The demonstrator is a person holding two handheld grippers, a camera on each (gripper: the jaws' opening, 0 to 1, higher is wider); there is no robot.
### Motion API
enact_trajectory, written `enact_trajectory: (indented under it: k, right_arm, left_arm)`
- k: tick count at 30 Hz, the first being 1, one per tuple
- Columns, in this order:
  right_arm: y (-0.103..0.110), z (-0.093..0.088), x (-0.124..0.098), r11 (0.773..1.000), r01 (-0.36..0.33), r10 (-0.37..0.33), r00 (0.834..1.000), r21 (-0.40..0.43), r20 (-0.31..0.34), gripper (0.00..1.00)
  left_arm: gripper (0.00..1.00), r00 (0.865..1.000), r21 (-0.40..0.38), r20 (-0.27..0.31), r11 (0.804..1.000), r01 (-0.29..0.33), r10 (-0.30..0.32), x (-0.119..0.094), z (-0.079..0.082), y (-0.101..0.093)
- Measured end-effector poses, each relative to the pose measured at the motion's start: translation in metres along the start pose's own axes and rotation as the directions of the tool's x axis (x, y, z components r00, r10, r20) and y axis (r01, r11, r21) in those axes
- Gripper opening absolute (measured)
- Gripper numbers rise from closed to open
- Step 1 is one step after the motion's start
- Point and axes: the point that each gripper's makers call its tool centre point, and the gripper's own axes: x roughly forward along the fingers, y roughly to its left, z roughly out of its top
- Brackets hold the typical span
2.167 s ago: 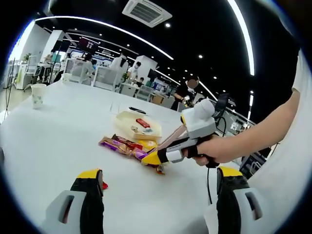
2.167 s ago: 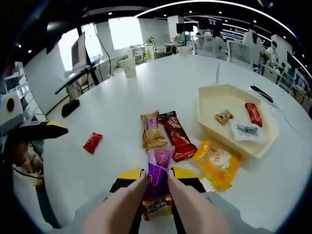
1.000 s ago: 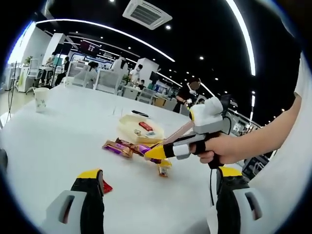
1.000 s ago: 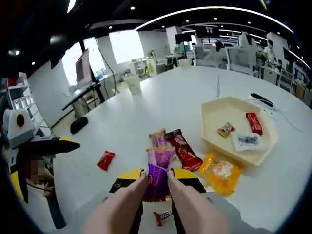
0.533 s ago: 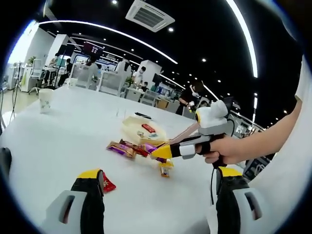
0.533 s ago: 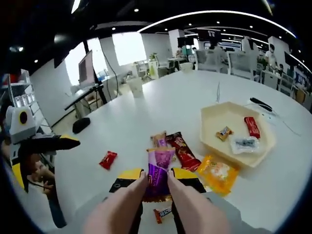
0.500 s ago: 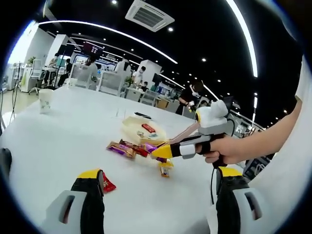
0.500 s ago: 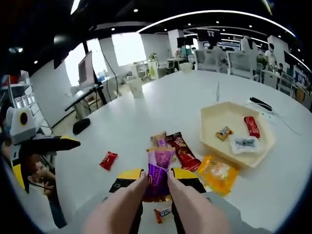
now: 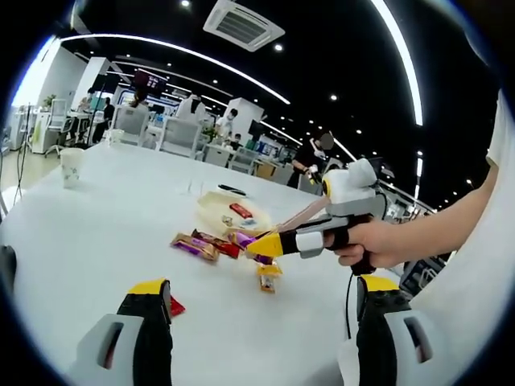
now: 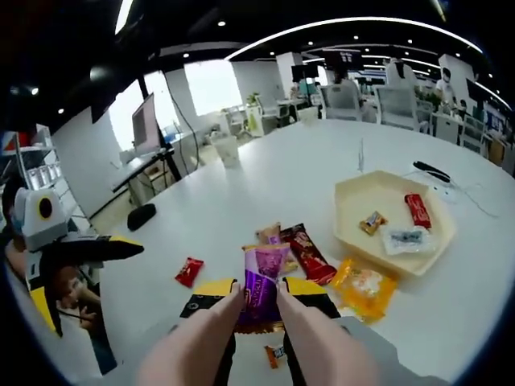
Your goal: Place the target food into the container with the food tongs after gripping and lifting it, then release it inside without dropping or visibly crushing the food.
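A purple snack packet (image 10: pixel 262 275) hangs above the table, pinched between the pink arms of the food tongs (image 10: pixel 208 342). My right gripper (image 10: pixel 261 289) is shut on those tongs. From the left gripper view, a hand holds the right gripper (image 9: pixel 269 244) over the snack pile, with the tongs (image 9: pixel 302 218) running along it. The cream hexagonal tray (image 10: pixel 352 215) sits to the right and holds a red candy, a small candy and a clear packet. My left gripper (image 9: pixel 261 322) is open, low over the near table, jaws wide apart with nothing between them.
Loose snacks lie on the white table: a dark red packet (image 10: pixel 308 251), a yellow packet (image 10: pixel 364 288), a small red packet (image 10: pixel 190 271) and a tiny candy (image 10: pixel 276 352). A paper cup (image 9: pixel 71 166) stands far left. The left gripper (image 10: pixel 80 249) shows at the left edge.
My right gripper has risen with the purple packet still pinched in the tongs, so the table snacks look farther below. My left gripper has stayed open and nearly still.
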Motion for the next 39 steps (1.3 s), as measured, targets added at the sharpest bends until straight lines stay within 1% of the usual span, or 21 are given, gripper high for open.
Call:
enact_trajectory:
  k: [3, 7, 9, 11, 14, 16, 18, 20, 24, 28, 32, 39]
  right_arm:
    - [0.002, -0.001, 0.0, 1.0, -0.006, 0.006, 1.0, 0.03, 0.0, 0.21]
    - [0.001, -0.001, 0.003, 1.0, -0.01, 0.01, 1.0, 0.023, -0.009, 0.21]
    - [0.001, 0.003, 0.003, 1.0, -0.016, 0.016, 1.0, 0.026, -0.007, 0.21]
    - [0.001, 0.006, 0.002, 1.0, -0.018, 0.018, 1.0, 0.019, -0.003, 0.21]
    - [0.0, 0.009, 0.001, 1.0, -0.02, 0.02, 1.0, 0.023, 0.005, 0.21]
    - [-0.001, 0.01, -0.001, 0.999, -0.02, 0.02, 1.0, 0.026, 0.005, 0.21]
    - [0.0, 0.01, -0.002, 0.998, -0.031, 0.032, 0.999, 0.047, -0.003, 0.21]
    - [0.0, 0.01, -0.004, 0.999, -0.031, 0.031, 1.0, 0.044, -0.004, 0.21]
    - [-0.003, 0.01, -0.008, 0.999, -0.024, 0.024, 1.0, 0.048, -0.001, 0.21]
    - [-0.005, 0.009, -0.011, 0.998, -0.017, 0.017, 1.0, 0.056, 0.007, 0.21]
    - [-0.003, 0.008, -0.013, 0.999, -0.02, 0.02, 1.0, 0.049, 0.008, 0.21]
    - [0.001, 0.005, -0.016, 0.999, -0.031, 0.031, 1.0, 0.035, 0.003, 0.21]
  left_arm:
    - [0.96, 1.0, -0.014, -0.002, 1.0, -0.001, 0.001, 0.001, -0.003, 0.001]
    - [0.96, 1.0, -0.019, -0.012, 1.0, 0.0, 0.0, 0.003, -0.005, 0.002]
    - [0.97, 1.0, -0.014, -0.017, 1.0, 0.006, -0.006, 0.007, -0.002, 0.004]
    - [0.97, 1.0, -0.013, -0.009, 1.0, 0.007, -0.007, 0.007, 0.004, 0.007]
    - [0.97, 1.0, -0.011, -0.004, 1.0, 0.01, -0.01, 0.008, 0.006, 0.008]
    - [0.97, 1.0, 0.0, -0.016, 1.0, 0.016, -0.016, 0.01, 0.005, 0.008]
    - [0.97, 0.999, 0.006, -0.027, 1.0, 0.021, -0.021, 0.012, 0.004, 0.008]
    - [0.97, 0.998, 0.034, -0.051, 0.999, 0.027, -0.025, 0.014, 0.001, 0.008]
    - [0.97, 0.998, 0.035, -0.046, 0.999, 0.041, -0.04, 0.015, 0.003, 0.006]
    - [0.97, 0.997, 0.044, -0.059, 0.998, 0.049, -0.047, 0.016, 0.002, 0.005]
    - [0.97, 0.997, 0.05, -0.054, 0.998, 0.048, -0.045, 0.016, 0.004, 0.004]
    - [0.97, 0.999, 0.052, -0.022, 0.998, 0.032, -0.031, 0.013, 0.014, 0.005]
